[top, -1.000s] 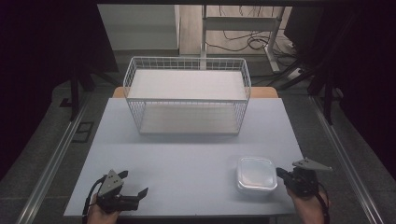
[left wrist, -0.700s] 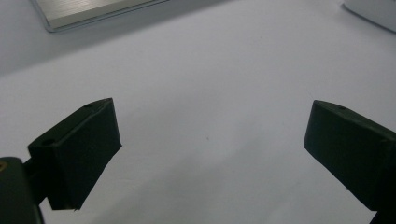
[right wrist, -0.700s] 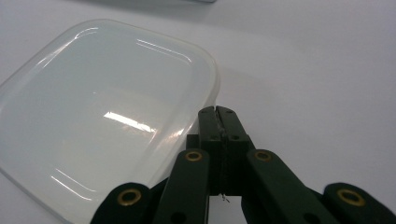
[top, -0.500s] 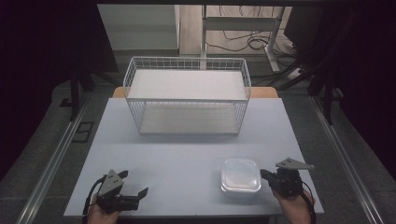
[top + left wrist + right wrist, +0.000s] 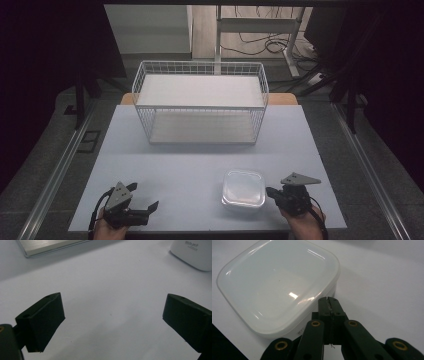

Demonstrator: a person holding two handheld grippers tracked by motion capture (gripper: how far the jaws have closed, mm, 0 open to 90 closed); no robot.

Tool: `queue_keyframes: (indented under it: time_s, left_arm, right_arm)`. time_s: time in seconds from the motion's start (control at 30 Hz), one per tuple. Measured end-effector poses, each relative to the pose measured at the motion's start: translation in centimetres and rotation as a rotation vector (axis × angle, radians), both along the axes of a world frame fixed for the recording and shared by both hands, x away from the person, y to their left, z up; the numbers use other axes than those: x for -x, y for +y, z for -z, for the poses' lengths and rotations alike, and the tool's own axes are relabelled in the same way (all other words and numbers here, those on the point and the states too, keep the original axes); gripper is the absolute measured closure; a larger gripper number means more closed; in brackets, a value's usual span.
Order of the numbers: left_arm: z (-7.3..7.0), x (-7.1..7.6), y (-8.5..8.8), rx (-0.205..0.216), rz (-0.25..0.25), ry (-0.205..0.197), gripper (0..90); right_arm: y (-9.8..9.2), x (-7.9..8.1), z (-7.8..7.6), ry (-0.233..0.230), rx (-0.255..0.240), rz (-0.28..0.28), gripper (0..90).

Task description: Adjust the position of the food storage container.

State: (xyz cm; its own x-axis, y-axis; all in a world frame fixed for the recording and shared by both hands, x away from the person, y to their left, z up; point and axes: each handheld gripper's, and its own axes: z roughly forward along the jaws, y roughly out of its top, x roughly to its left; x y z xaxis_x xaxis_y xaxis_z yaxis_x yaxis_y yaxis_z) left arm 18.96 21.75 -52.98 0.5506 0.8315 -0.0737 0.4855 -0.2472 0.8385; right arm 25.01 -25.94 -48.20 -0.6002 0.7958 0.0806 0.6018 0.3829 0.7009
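High view: container (image 5: 243, 188) has slid farther left.

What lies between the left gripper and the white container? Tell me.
Bare table, seen in the high view: nothing lies between the left gripper and the white container.

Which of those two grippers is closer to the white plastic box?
Right gripper, shut, tip against the white box. Left gripper, open, sits well off to the box's left.

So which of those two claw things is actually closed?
The right gripper, beside the white lidded container: its jaws are pressed together, while the left gripper is spread wide.
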Motion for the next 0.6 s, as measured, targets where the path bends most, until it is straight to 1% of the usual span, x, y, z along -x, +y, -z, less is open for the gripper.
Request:
queue_keyframes:
  time_s: [0.23, 0.3, 0.33, 0.37, 0.4, 0.43, 0.6]
  left_arm:
    - [0.0, 0.0, 0.0, 0.0, 0.0, 0.001, 3.4]
    - [0.0, 0.0, 0.0, 0.0, -0.001, 0.0, 3.5]
    - [0.0, 0.0, 0.0, -0.001, -0.003, 0.0, 3.6]
    - [0.0, 0.0, 0.0, -0.001, -0.003, 0.0, 3.6]
    - [0.0, 0.0, 0.0, -0.001, -0.003, 0.0, 3.6]
    - [0.0, 0.0, 0.0, -0.001, -0.003, -0.001, 3.6]
    - [0.0, 0.0, 0.0, -0.003, -0.001, -0.001, 3.6]
  right_arm:
    - [1.9, -0.3, 0.1, 0.004, -0.016, -0.04, 89.4]
    - [2.7, -0.5, 0.2, 0.003, -0.02, -0.056, 89.4]
    - [3.4, -0.8, 0.3, 0.003, -0.026, -0.07, 89.4]
    - [3.4, -0.8, 0.3, 0.003, -0.026, -0.07, 89.4]
    - [3.8, -0.9, 0.3, 0.007, -0.027, -0.075, 89.4]
    - [4.6, -1.2, 0.4, 0.005, -0.034, -0.091, 89.4]
    - [6.3, -1.8, 0.6, 0.005, -0.043, -0.119, 89.4]
